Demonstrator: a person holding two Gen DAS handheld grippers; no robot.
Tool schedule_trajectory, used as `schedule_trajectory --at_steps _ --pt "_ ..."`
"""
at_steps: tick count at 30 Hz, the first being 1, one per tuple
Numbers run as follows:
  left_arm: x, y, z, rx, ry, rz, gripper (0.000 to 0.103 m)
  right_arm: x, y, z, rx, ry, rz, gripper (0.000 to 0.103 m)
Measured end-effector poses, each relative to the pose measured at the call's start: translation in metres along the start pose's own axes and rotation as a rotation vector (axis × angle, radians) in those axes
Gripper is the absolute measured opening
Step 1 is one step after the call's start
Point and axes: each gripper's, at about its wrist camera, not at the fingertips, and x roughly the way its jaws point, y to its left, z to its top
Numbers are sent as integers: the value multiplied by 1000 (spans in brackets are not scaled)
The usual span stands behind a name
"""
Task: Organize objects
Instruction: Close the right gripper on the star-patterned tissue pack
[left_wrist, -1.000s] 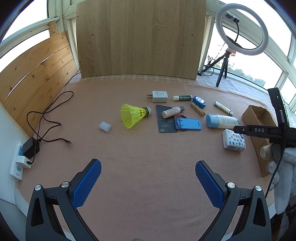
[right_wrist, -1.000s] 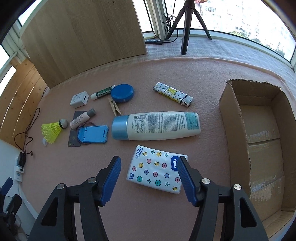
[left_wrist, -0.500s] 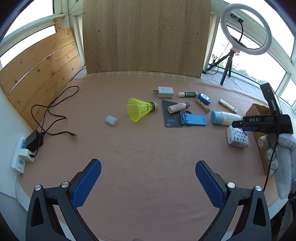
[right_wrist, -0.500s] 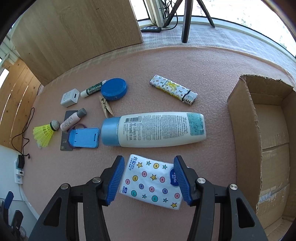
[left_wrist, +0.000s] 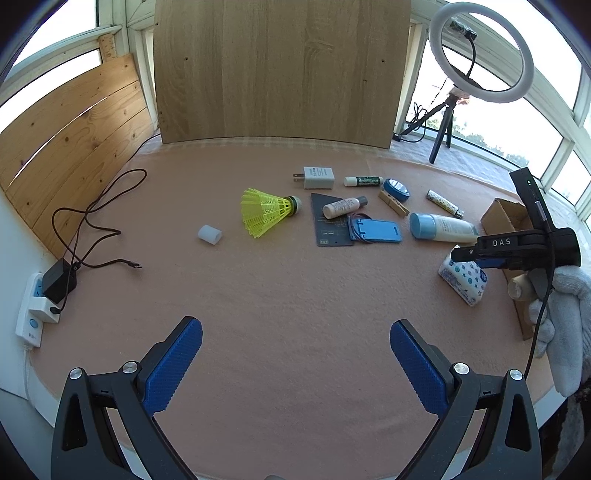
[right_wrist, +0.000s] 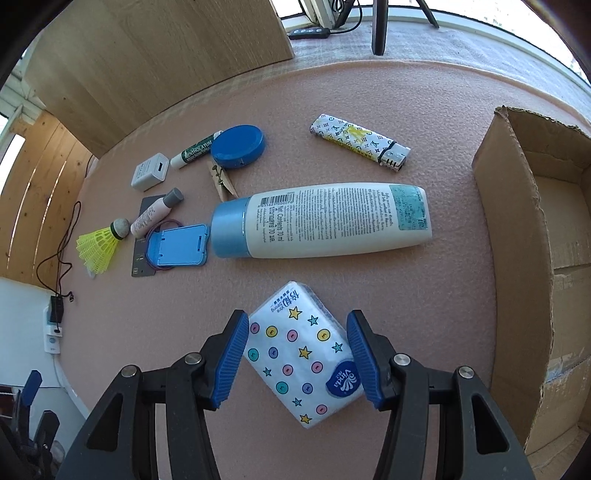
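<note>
A tissue pack (right_wrist: 295, 354) printed with stars and dots lies askew between the blue pads of my right gripper (right_wrist: 297, 334). Both pads press on its sides, so the gripper is shut on it. The left wrist view shows the same pack (left_wrist: 463, 282) tilted under the right gripper (left_wrist: 476, 258), which a gloved hand (left_wrist: 565, 317) holds. Beyond the pack lie a white lotion bottle (right_wrist: 332, 221) with a blue cap and a patterned lighter (right_wrist: 360, 142). An open cardboard box (right_wrist: 517, 258) stands to the right. My left gripper (left_wrist: 295, 354) hangs open over bare pink mat.
Further left lie a blue round tin (right_wrist: 238, 146), lip balm (right_wrist: 195, 151), clothespin (right_wrist: 221, 179), white charger (right_wrist: 149, 171), small tube (right_wrist: 155, 214), blue stand (right_wrist: 177, 249) and yellow shuttlecock (right_wrist: 99, 243). A white cap (left_wrist: 209, 234), a cable and a power strip (left_wrist: 35, 314) sit at left.
My right gripper came down over the tissue pack and narrowed onto it; the pack has turned askew between the pads. The left gripper stays open; its view shifted a little.
</note>
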Motion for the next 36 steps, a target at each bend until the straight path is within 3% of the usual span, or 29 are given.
schedule_trajectory --at_steps 9,16,22,31,36 --pt "21 -28 4 55 44 -101 102 2 2 -30 39 4 99 43" --pt "54 -83 11 130 108 -216 97 -8 -9 -38 58 -40 76 43" --pt "92 -122 14 155 195 -304 87 -14 -14 -41 54 -46 79 43" --pt "125 -153 21 176 263 -365 69 -11 -13 -39 35 -27 106 43" --pt "134 -160 22 160 294 -408 58 -4 -14 -36 33 -10 112 36"
